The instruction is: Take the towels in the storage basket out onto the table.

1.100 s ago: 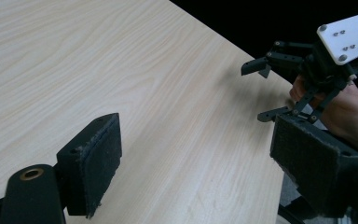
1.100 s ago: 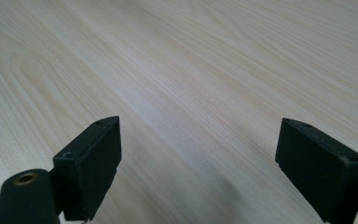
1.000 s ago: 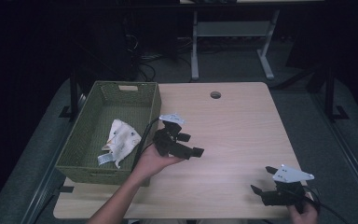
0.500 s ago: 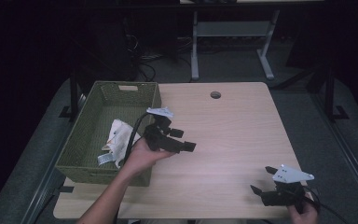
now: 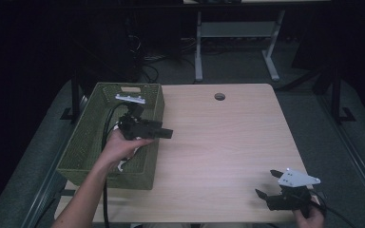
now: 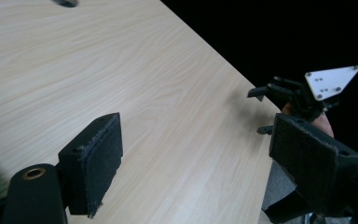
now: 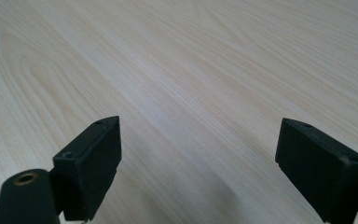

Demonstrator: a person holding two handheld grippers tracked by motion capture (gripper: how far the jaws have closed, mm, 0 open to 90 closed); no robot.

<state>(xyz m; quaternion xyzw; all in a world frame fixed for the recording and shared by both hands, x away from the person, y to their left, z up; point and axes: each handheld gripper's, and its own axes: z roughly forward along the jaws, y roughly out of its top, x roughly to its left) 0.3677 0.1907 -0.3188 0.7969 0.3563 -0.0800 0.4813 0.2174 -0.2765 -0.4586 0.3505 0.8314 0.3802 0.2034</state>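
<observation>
While the green woven basket (image 5: 88, 147) stands at the near left corner of the table (image 5: 228, 137), a white cloth (image 5: 123, 164) lies inside it, mostly hidden beneath the left hand (image 5: 121, 145); only small pale patches show beside the wrist. Judged from this layout, the cloth is already deposited in the basket and nothing remains on the bare tabletop to collect, so the work appears at or near its end. What is left, if anything, is probably the withdrawal of the left arm from the basket.

Left gripper (image 5: 164, 133): held level above the basket's right wall, jaws pointing away from the basket across the table, spread wide and empty; the left gripper view looks between its pads (image 6: 95, 158) onto plain wood. The forearm enters from below and crosses the basket's near wall.

Right gripper (image 5: 268, 184): well apart from the basket, at the table's near right corner, low over the wood, jaws parted with nothing between them. The right gripper view confirms the separated pads (image 7: 93, 158) over bare tabletop.
</observation>
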